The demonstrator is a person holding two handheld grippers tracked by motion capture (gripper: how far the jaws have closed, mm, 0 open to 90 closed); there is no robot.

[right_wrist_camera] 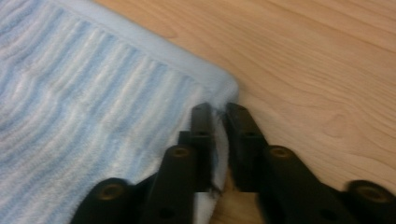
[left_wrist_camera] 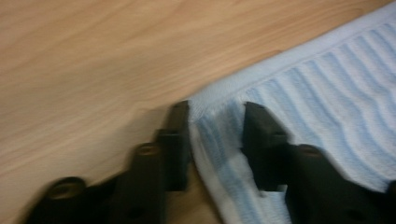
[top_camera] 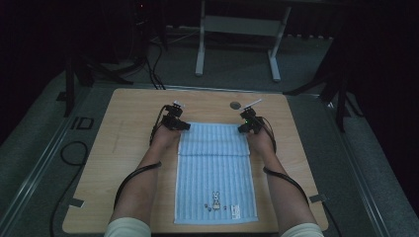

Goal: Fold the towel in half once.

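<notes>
A light blue striped towel (top_camera: pixel 215 173) lies flat along the middle of the wooden table (top_camera: pixel 123 148), with a small rabbit print near its near edge and a crease across it. My left gripper (top_camera: pixel 184 126) is at the towel's far left corner. In the left gripper view its jaws (left_wrist_camera: pixel 215 109) hold a bunched fold of the towel (left_wrist_camera: pixel 327 93) between them. My right gripper (top_camera: pixel 243 127) is at the far right corner. In the right gripper view the jaws (right_wrist_camera: pixel 218 109) stand nearly together, pinching the towel (right_wrist_camera: pixel 93 93) at its hem.
A small dark round spot (top_camera: pixel 235 104) marks the table near its far edge. Beyond the table a white frame (top_camera: pixel 237 29) stands on the grey floor. Black cables (top_camera: pixel 74 153) trail off the left side. Bare wood lies on both sides of the towel.
</notes>
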